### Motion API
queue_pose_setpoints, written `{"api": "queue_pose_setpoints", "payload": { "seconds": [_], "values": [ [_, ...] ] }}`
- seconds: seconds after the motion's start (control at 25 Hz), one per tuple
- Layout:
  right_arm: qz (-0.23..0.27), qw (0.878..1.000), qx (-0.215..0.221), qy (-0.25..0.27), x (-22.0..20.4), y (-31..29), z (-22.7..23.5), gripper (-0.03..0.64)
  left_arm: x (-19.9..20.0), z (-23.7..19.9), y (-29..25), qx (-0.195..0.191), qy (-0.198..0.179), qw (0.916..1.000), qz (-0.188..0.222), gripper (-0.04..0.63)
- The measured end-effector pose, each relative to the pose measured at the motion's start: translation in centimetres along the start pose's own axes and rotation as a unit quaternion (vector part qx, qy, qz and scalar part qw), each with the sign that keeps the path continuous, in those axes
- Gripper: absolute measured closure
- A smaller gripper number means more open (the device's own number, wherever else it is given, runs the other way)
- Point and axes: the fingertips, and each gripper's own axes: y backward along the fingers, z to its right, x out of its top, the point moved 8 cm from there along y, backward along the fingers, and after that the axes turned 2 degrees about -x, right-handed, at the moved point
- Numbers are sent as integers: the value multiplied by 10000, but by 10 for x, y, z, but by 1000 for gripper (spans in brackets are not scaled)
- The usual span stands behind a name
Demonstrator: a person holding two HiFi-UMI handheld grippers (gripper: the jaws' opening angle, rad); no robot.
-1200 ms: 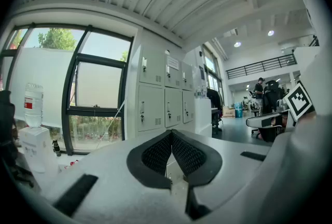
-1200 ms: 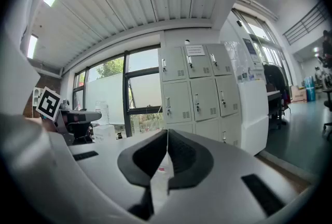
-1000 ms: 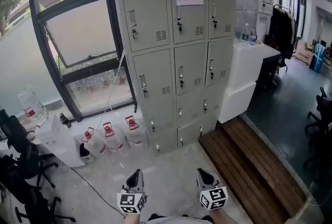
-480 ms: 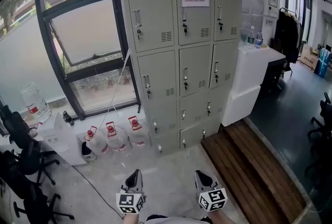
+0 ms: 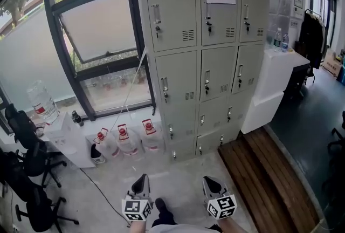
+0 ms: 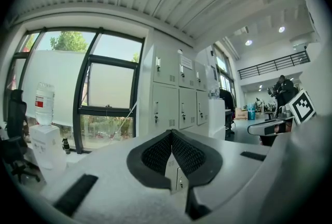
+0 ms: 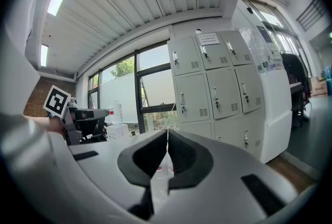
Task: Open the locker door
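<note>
The grey locker bank [image 5: 205, 64] stands against the far wall, three columns wide, every door closed, with a paper notice on the top middle door. It also shows in the left gripper view as the lockers [image 6: 179, 98] and in the right gripper view as the lockers [image 7: 218, 83]. My left gripper [image 5: 141, 183] and right gripper [image 5: 211, 186] hang low at the bottom of the head view, well short of the lockers. Both point level at them. The left jaws [image 6: 171, 132] and right jaws [image 7: 167, 132] meet at the tips with nothing between them.
Three water jugs [image 5: 123, 140] stand on the floor left of the lockers, below a big window [image 5: 97, 38]. A white counter [image 5: 280, 70] and a wooden step [image 5: 264, 172] lie to the right. Office chairs [image 5: 27, 172] crowd the left. A shoe [image 5: 160, 205] shows between the grippers.
The lockers have grown larger and slid to the right in the head view as I came closer. A shoe has appeared between the grippers. Both grippers stay shut.
</note>
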Motion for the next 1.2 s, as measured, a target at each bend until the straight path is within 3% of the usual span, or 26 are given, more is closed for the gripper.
{"api": "queue_pose_setpoints", "payload": {
  "seconds": [0.36,0.76,0.96,1.2],
  "values": [
    [-1,9998,-220,-18,4,-139,22,603,-9,-100,-121,-172,102,9998,53,586],
    [318,9984,-457,-83,50,-339,16,603,28,-248,-280,-639,-102,9979,23,586],
    [228,9991,-358,48,61,-391,33,603,30,-268,-320,-516,16,9987,51,586],
    [182,9996,87,188,83,-419,63,603,38,-261,-344,-52,253,9995,167,586]
  ]
}}
